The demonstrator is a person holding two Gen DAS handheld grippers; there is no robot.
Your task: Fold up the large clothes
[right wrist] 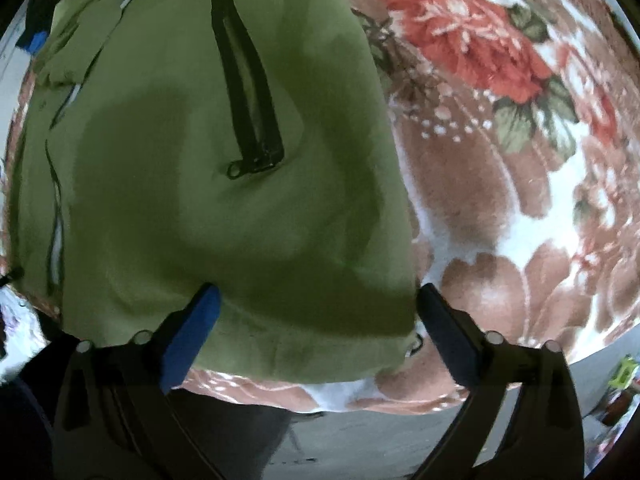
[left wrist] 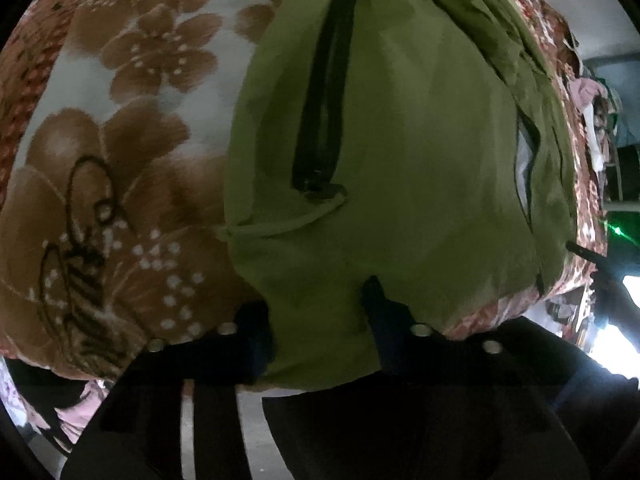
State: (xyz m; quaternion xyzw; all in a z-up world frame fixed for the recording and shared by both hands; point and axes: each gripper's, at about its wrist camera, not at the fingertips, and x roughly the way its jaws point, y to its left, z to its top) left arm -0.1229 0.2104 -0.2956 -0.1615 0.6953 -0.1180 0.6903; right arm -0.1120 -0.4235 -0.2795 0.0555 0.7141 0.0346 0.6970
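We saw an olive-green fabric jacket w/ black zip pockets (left wrist: pixel 400 152) spread flat on a plush floral blanket, brown & red flowers on white (left wrist: pixel 132 128), its hem at the blanket's near edge, just short of the drop to the grey floor (right wrist: pixel 360 432). In the left wrist view the left gripper (left wrist: pixel 316 312) stood over the hem's near-left corner; its jaws were drawn in narrow w/ a bunch of green cloth between them, the left finger (left wrist: pixel 256 344) half hidden behind the fabric, the right one lying on top, so we read it as pinching the hem. A black pocket zip (left wrist: pixel 324 92) ran up the cloth above that gripper, and a pale green drawcord (left wrist: pixel 280 228) trailed from near the zip pull toward the jacket's left edge. In the right wrist view the right gripper (right wrist: pixel 316 300) had its jaws wide apart, straddling the hem's near-right corner: the blue-padded finger (right wrist: pixel 192 336) rested on the green cloth, the dark one (right wrist: pixel 444 328) sat just off the jacket's right edge over the blanket. Nothing was clamped there. A second black zip (right wrist: pixel 248 112) lay above, approx. midway up that panel. Clutter in the far room bkgd was too blurred to tell.
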